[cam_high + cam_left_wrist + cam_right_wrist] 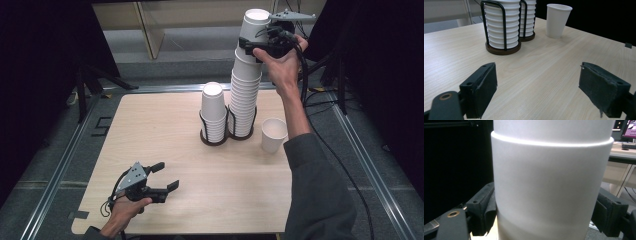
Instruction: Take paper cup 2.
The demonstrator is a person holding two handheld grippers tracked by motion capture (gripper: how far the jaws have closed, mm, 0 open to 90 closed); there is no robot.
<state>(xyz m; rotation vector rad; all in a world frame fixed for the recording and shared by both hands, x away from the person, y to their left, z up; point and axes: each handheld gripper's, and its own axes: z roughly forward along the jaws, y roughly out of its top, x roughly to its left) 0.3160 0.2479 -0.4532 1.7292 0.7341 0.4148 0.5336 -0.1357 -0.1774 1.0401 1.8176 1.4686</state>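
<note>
A tall stack of white paper cups [245,95] rises from a black wire holder [241,134] at the table's far middle. My right gripper [248,46] is shut on a cup near the top of that stack [254,30]. In the right gripper view the cup wall [549,182] sits between both pads [484,205], with another cup nested above its rim. A shorter stack [213,112] stands in a second holder to the left. My left gripper [168,176] hovers open over the near left of the table, nothing between its jaws [537,87].
A single white cup [274,135] stands alone right of the holders, also seen upright in the left gripper view [557,20]. The wooden table [165,130] has a metal frame rail [60,165] along its left side. Dark curtains surround the space.
</note>
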